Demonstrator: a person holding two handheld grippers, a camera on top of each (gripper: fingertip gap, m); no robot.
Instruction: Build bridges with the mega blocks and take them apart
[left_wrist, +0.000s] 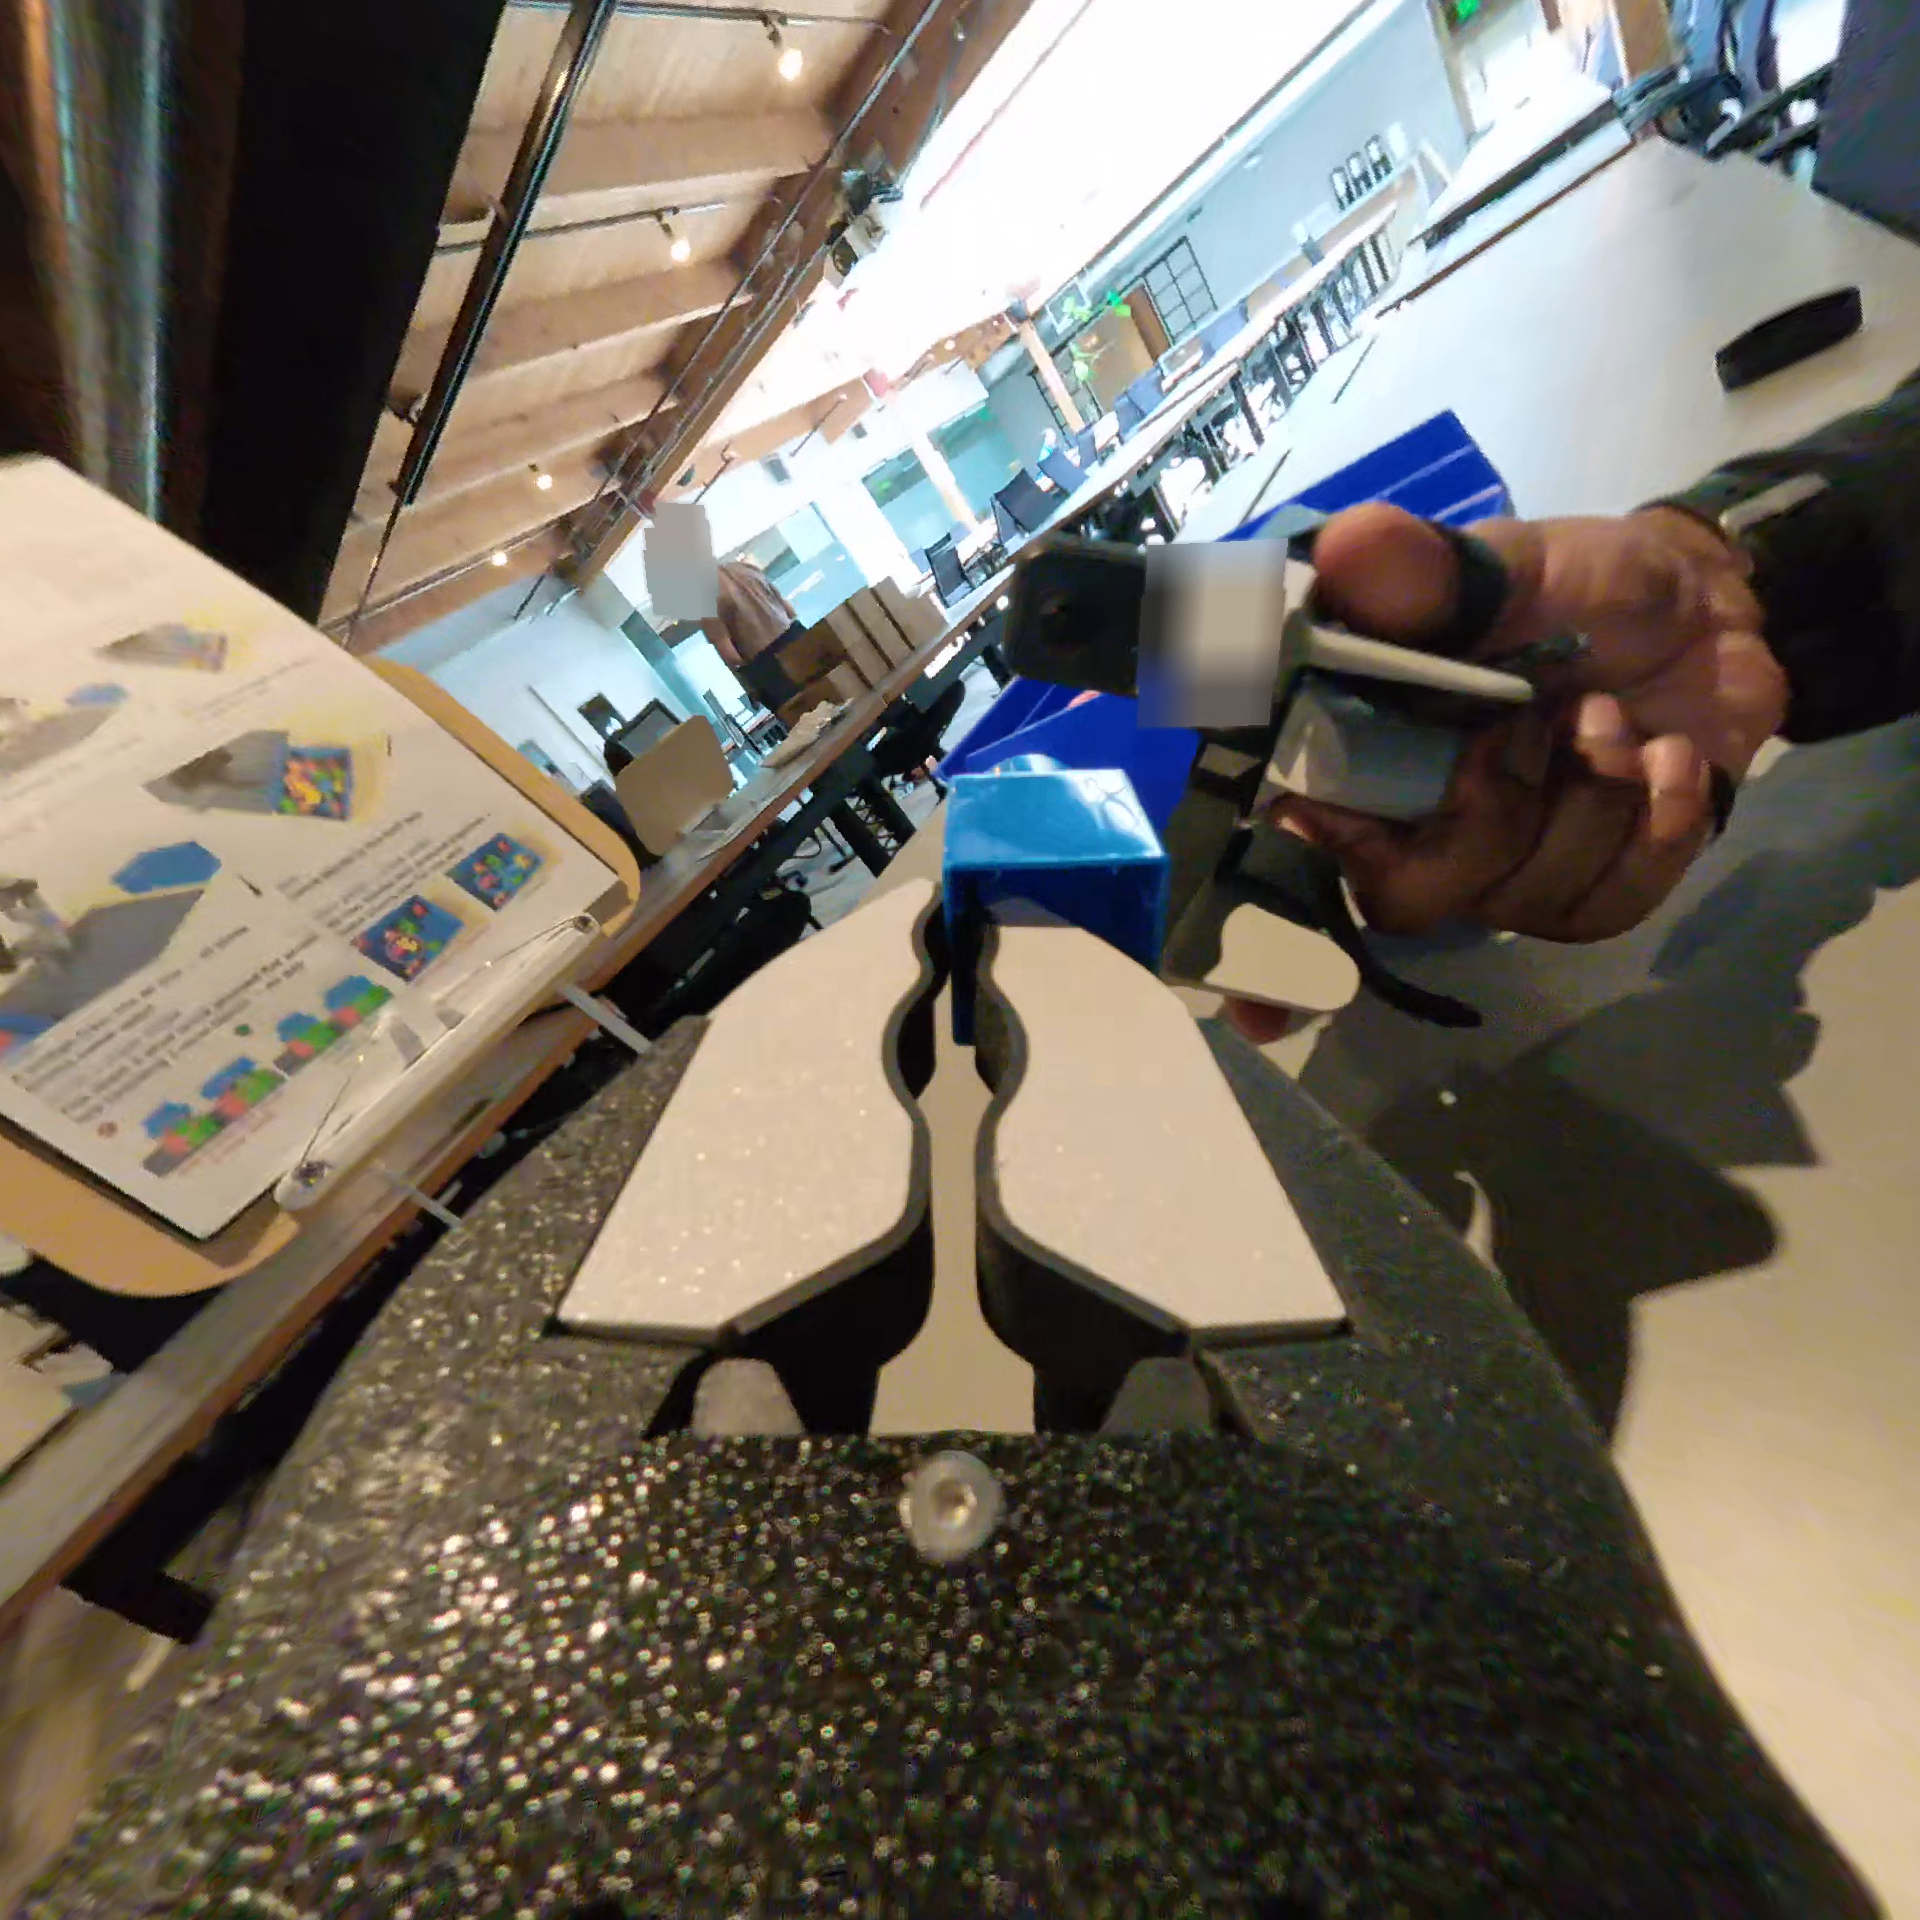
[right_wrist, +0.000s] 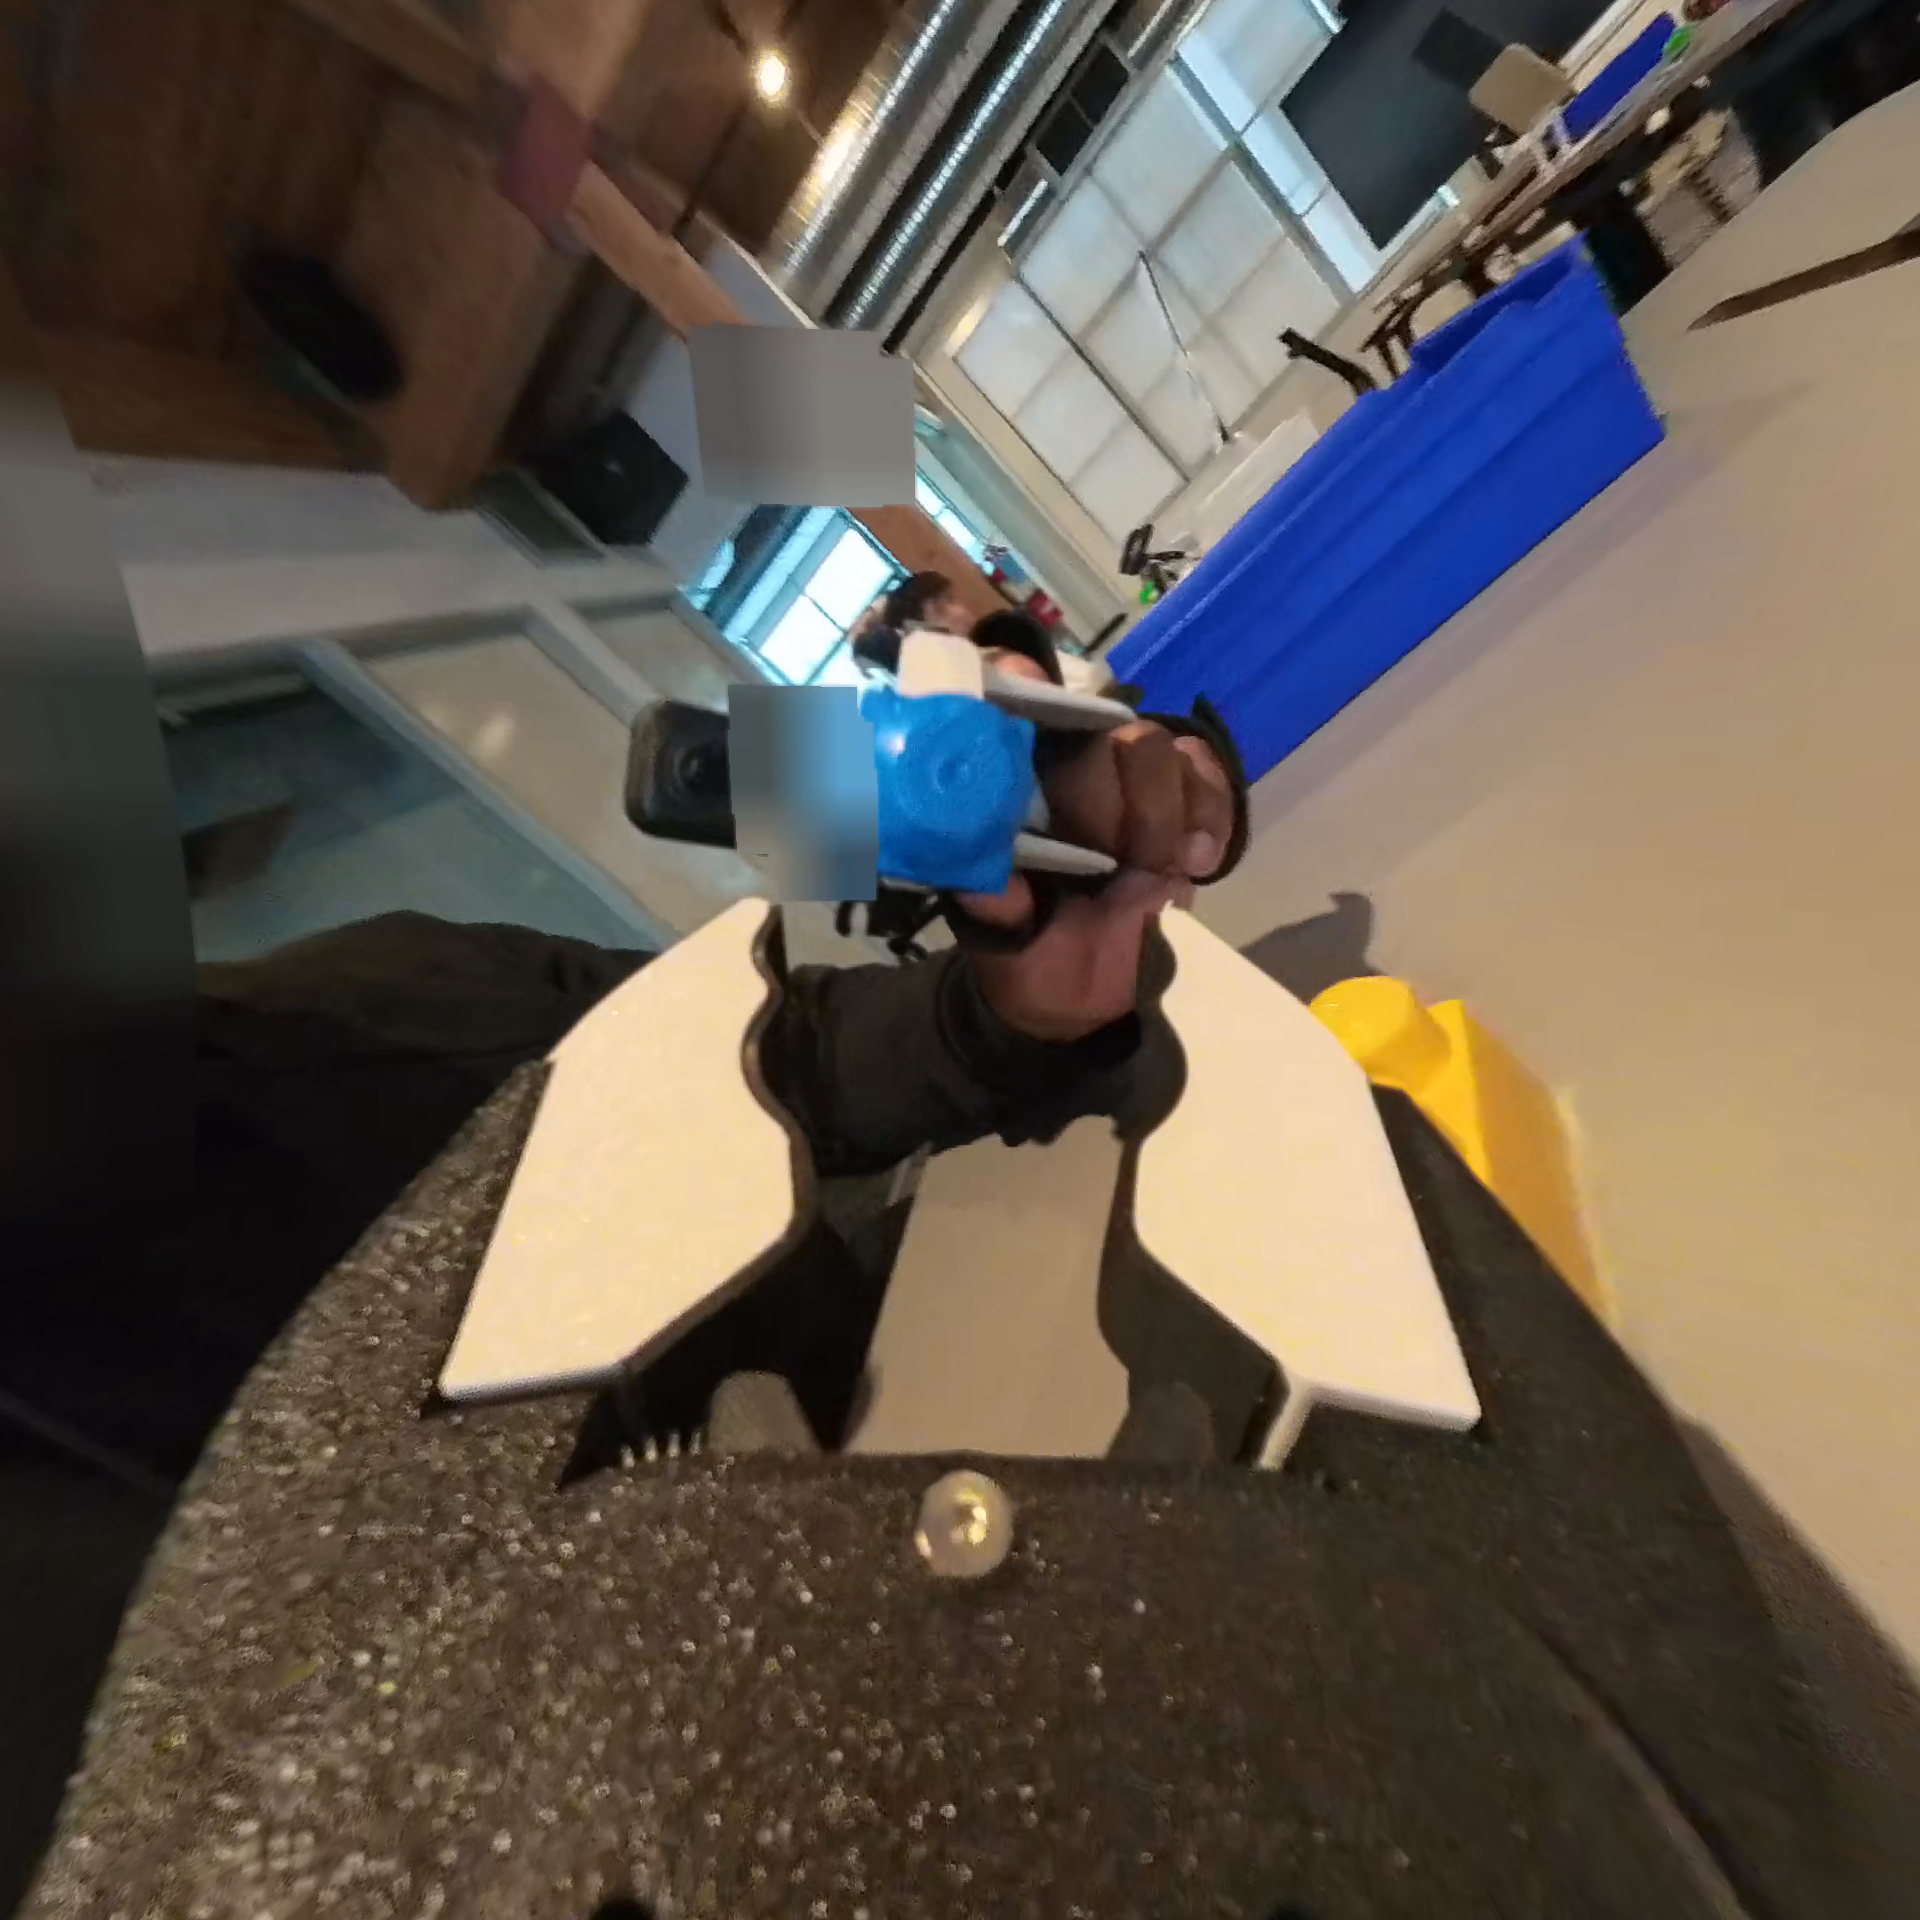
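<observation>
In the left wrist view my left gripper (left_wrist: 961, 925) is shut on a blue mega block (left_wrist: 1049, 852), pinching its lower edge at the fingertips and holding it above the table. The same block (right_wrist: 945, 779) shows stud-side on in the right wrist view, held up by the left gripper's hand (right_wrist: 1122, 821). My right gripper (right_wrist: 966, 935) is open and empty, its fingers spread wide. A yellow mega block (right_wrist: 1455, 1091) sits just outside its right finger (right_wrist: 1278, 1164); whether they touch I cannot tell. In the left wrist view, a hand (left_wrist: 1610, 727) holds the right gripper close to the right of the blue block.
A blue bin (left_wrist: 1382, 468) stands on the pale table (left_wrist: 1766, 1455) behind the grippers; it also shows in the right wrist view (right_wrist: 1403, 520). A picture instruction sheet on a wooden board (left_wrist: 260, 831) stands at the left. A black flat object (left_wrist: 1787, 338) lies farther back. Left and right tips are no more than a few centimetres apart.
</observation>
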